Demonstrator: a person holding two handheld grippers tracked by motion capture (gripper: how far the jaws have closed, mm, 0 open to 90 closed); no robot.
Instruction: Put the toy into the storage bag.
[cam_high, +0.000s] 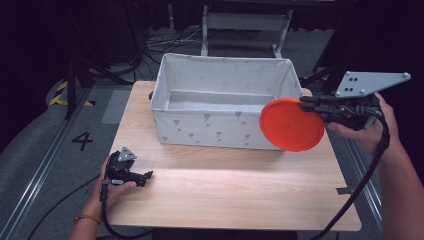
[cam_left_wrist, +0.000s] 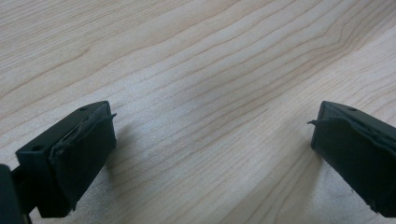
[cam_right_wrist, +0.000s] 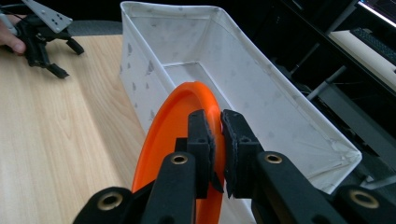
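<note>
Orange plate is off the surface, held on edge at the right front corner of the white fabric bin, its rim just beside the bin's front wall. The right gripper has its jaws clamped on the plate's rim, one jaw on each face. The left gripper rests on the surface near the front left edge, jaws spread wide with nothing between them.

Handling judgement: the plate looks like thin, rigid plastic, so light and stiff, probably smooth and somewhat slippery. A rim pinch suits it, though held at one edge it could pivot in the jaws. The bin walls look soft and may give if bumped.
</note>
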